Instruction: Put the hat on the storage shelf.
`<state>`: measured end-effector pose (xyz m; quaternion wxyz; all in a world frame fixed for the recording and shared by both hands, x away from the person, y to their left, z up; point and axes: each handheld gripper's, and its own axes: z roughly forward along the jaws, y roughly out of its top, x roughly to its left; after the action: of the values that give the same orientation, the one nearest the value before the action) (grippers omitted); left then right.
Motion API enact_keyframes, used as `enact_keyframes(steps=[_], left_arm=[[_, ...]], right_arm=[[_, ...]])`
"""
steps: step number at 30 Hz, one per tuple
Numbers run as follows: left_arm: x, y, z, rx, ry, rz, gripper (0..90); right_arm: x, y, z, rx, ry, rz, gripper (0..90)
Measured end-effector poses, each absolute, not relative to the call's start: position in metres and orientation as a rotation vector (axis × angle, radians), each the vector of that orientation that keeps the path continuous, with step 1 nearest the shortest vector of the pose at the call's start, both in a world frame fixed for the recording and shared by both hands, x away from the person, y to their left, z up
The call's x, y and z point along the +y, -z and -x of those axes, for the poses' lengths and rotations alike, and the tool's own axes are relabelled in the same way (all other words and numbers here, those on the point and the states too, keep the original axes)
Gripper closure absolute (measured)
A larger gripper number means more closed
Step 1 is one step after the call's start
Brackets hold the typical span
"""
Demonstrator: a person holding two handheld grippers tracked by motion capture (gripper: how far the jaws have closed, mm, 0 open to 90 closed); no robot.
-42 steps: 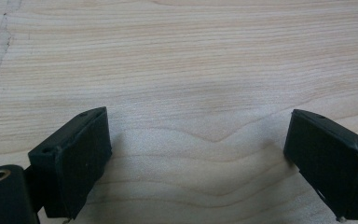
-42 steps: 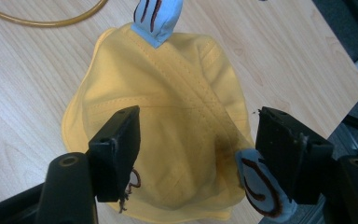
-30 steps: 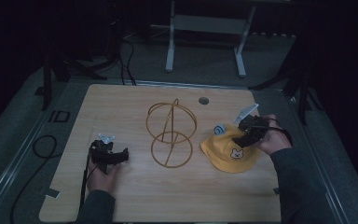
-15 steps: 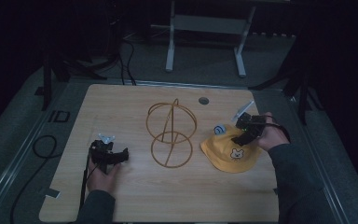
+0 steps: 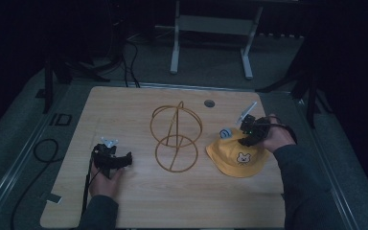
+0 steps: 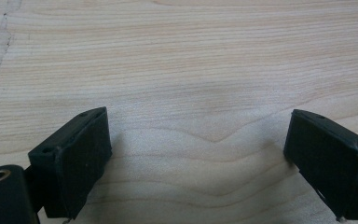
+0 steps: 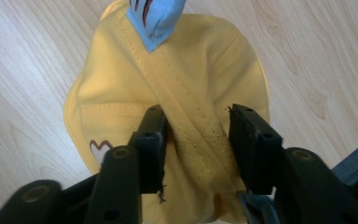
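Observation:
A yellow bucket hat (image 5: 239,155) with a bear face lies on the right side of the wooden table (image 5: 124,110). It has a small blue ear (image 5: 226,133) at its far left edge. My right gripper (image 5: 247,132) sits on the hat's far side. In the right gripper view its jaws pinch a raised fold of the hat (image 7: 191,93) between them, with the blue ear (image 7: 156,18) beyond; the right gripper (image 7: 196,116) is shut on that fold. My left gripper (image 5: 124,158) rests on the table at the left. The left gripper (image 6: 198,135) is open over bare wood.
A gold wire stand (image 5: 175,136) of rings and a slanted rod stands at the table's middle, between the two hands. A small round hole (image 5: 209,103) is set near the far edge. A black cable trails off the table's left side.
My right gripper has moved a little left and nearer, down onto the hat. The left hand and gripper have stayed put.

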<state>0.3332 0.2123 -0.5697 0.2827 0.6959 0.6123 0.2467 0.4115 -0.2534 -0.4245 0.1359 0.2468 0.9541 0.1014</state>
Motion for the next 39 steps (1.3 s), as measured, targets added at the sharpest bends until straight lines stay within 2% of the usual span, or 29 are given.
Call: enact_keyframes(steps=[4, 8, 25, 39], left_arm=[[0.212, 0.57, -0.333, 1.639, -0.66, -1.863, 7.2], [0.212, 0.57, -0.333, 1.639, -0.661, -1.863, 7.2], [0.212, 0.57, -0.333, 1.638, -0.661, -1.865, 7.2], [0.212, 0.57, -0.333, 1.639, -0.661, -1.864, 7.2]], right_arm=[[-0.252, 0.423, -0.411, 2.789, -0.269, -0.682, 67.6], [-0.251, 0.421, -0.411, 2.794, -0.256, -0.665, 70.8], [-0.252, 0.404, -0.408, 2.783, -0.299, -0.636, 72.6], [-0.255, 0.375, -0.403, 2.748, -0.369, -0.621, 72.9]])
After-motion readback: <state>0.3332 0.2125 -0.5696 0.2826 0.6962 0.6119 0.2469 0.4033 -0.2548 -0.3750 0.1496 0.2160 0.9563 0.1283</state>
